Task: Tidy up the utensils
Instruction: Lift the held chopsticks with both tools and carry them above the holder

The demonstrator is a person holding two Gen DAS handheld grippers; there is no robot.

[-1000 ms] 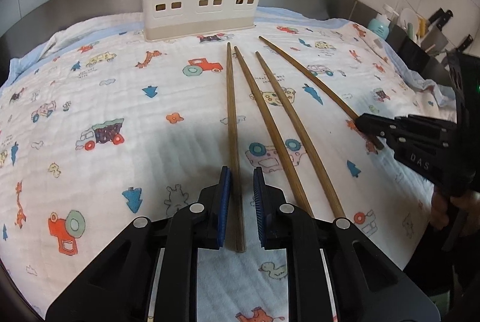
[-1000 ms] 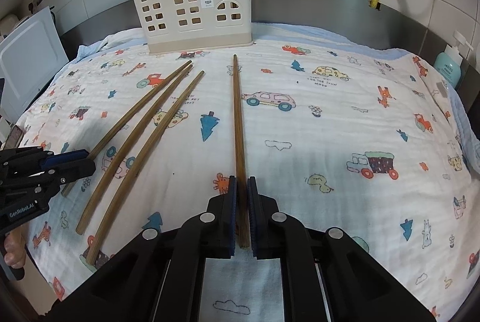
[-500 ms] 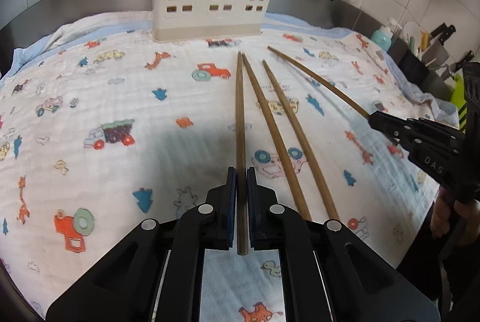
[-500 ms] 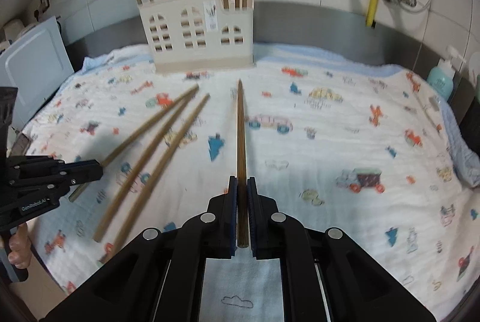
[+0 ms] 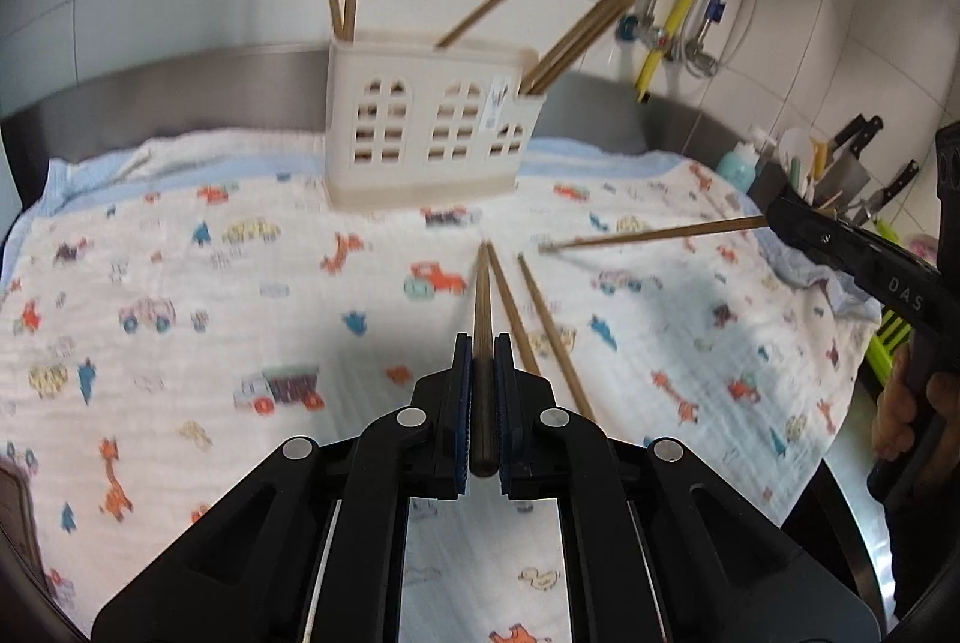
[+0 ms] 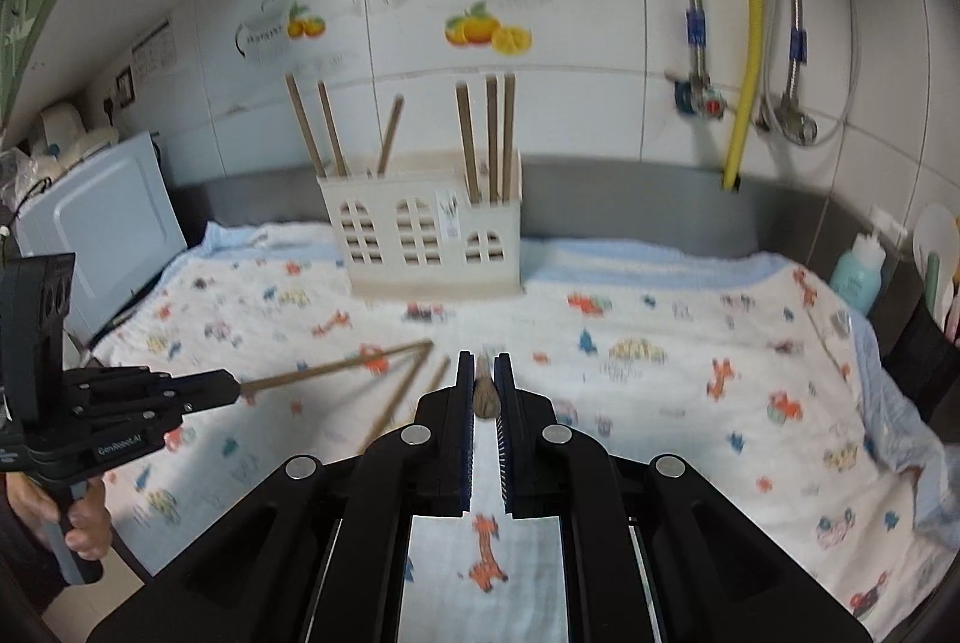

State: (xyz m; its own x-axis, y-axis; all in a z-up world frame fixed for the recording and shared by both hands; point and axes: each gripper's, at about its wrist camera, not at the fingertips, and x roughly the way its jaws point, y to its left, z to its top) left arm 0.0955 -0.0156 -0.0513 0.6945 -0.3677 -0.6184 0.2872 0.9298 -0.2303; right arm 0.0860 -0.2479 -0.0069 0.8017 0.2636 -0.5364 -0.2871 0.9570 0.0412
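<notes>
My left gripper [image 5: 483,343] is shut on a wooden chopstick [image 5: 482,301] and holds it lifted, pointing toward the cream utensil holder [image 5: 432,127]. My right gripper [image 6: 483,361] is shut on another chopstick [image 6: 483,394], seen end-on, also raised above the cloth. In the left wrist view the right gripper [image 5: 774,214] shows at the right with its chopstick [image 5: 654,234] sticking out leftward. In the right wrist view the left gripper [image 6: 228,384] shows at the left with its chopstick [image 6: 336,364]. Two chopsticks [image 5: 540,319] still lie on the cloth. Several chopsticks stand in the holder [image 6: 420,241].
A patterned cloth [image 5: 180,283] covers the counter. A teal bottle [image 6: 858,271] and a knife rack [image 5: 858,163] stand at the right. A white appliance [image 6: 102,223] stands at the left. Pipes and a yellow hose [image 6: 744,43] run down the tiled wall.
My left gripper closed on its chopstick a second ago. Both grippers have lifted their chopsticks off the cloth and tilted up toward the holder.
</notes>
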